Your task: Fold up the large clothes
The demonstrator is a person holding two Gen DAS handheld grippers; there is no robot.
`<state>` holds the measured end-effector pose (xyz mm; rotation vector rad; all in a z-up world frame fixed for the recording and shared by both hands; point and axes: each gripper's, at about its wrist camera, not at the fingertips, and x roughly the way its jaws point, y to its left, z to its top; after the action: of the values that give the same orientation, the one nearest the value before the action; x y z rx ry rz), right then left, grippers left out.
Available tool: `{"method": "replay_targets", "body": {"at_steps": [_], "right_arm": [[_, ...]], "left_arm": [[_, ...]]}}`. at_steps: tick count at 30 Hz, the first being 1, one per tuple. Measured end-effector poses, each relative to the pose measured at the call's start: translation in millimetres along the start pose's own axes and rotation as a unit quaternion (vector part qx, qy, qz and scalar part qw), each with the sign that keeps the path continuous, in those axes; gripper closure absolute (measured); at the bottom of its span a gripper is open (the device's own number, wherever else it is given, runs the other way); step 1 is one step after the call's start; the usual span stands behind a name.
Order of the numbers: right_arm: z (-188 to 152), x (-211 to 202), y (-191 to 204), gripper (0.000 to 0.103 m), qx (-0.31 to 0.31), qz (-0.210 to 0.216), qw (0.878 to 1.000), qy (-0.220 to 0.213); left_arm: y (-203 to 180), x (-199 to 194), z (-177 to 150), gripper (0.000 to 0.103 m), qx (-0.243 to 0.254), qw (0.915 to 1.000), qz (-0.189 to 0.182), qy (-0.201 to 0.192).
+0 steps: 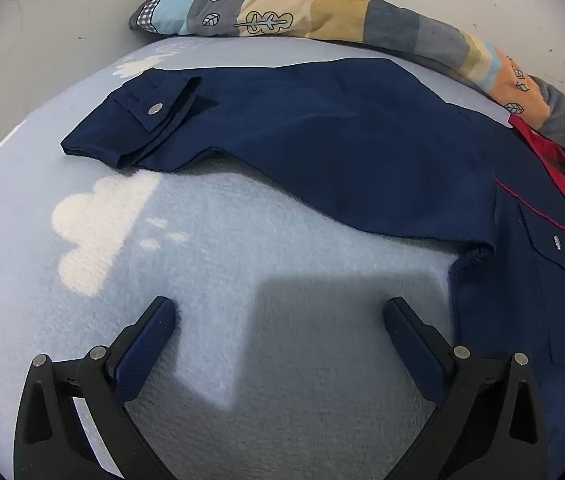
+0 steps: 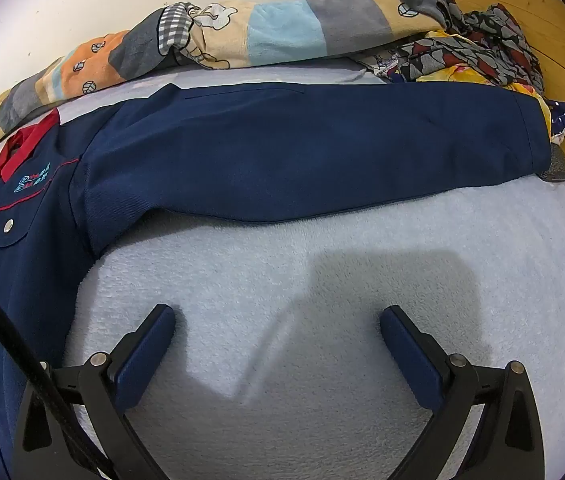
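A navy work jacket (image 1: 322,148) with a red collar (image 1: 550,156) lies flat, front up, on a pale blue bed cover. Its left sleeve stretches out to the left, ending in a snap-buttoned cuff (image 1: 150,112). In the right wrist view the other sleeve (image 2: 302,152) reaches right, its cuff (image 2: 534,140) near the wooden bed frame; the red collar (image 2: 22,148) and chest embroidery (image 2: 34,182) sit at far left. My left gripper (image 1: 280,310) hovers open over bare cover below the left sleeve. Below the right sleeve, my right gripper (image 2: 278,318) is likewise open and holds nothing.
A rolled patchwork blanket (image 1: 322,12) lies along the wall behind the jacket. Crumpled patterned clothes (image 2: 470,48) pile up at the back right against the wooden bed frame (image 2: 562,40). The pale blue cover (image 1: 242,248) carries white cloud prints. A black cable (image 2: 6,340) crosses the right view's lower left.
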<state>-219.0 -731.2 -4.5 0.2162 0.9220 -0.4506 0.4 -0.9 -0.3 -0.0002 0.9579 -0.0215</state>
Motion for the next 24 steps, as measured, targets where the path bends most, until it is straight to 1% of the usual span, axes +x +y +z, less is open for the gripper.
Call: {"method": "replay_targets", "body": {"at_steps": [4, 6, 8, 9, 12, 15, 16, 18, 20, 21, 23, 24], "right_arm": [[0, 0, 0, 0.000, 0.000, -0.001, 1.000, -0.002], [0, 0, 0, 0.000, 0.000, 0.000, 1.000, -0.002], [0, 0, 0, 0.000, 0.001, 0.000, 1.000, -0.001], [0, 0, -1, 0.000, 0.007, 0.002, 1.000, 0.005], [-1, -3, -6, 0.000, 0.026, 0.007, 0.999, 0.027], [-7, -13, -5, 0.000, 0.017, 0.019, 0.999, 0.048], [-10, -18, -4, 0.000, 0.009, 0.019, 0.998, 0.059], [-17, -25, -4, 0.000, 0.018, 0.017, 0.997, 0.070], [-29, -36, -9, 0.000, 0.043, 0.024, 0.996, 0.077], [-34, -41, -11, 0.000, 0.049, 0.027, 0.995, 0.085], [-38, -51, -7, 0.000, 0.031, 0.027, 0.993, 0.107], [-41, -61, -7, 0.000, 0.024, 0.025, 0.994, 0.105]], "left_arm": [[-2, -7, -9, 0.000, 0.003, 0.9998, -0.018, -0.002], [-4, -11, -12, 0.000, 0.005, 0.9997, -0.024, 0.003], [-2, -17, -18, 0.000, -0.005, 0.9993, -0.038, 0.004], [5, -32, -32, 0.000, -0.004, 0.9997, -0.022, -0.009], [9, -54, -55, 0.000, -0.014, 0.9990, -0.040, -0.016], [11, -69, -73, 0.000, -0.010, 0.9989, -0.044, -0.011], [11, -76, -78, 0.000, -0.005, 0.9992, -0.040, -0.007], [10, -91, -84, 0.000, -0.002, 0.9997, -0.025, -0.004], [12, -111, -85, 0.000, 0.000, 0.9995, -0.024, -0.019], [10, -126, -83, 0.000, 0.002, 0.9991, -0.024, -0.036], [4, -154, -75, 0.000, 0.010, 0.9975, -0.019, -0.068], [-1, -171, -71, 0.000, 0.016, 0.9961, -0.018, -0.084]]}}
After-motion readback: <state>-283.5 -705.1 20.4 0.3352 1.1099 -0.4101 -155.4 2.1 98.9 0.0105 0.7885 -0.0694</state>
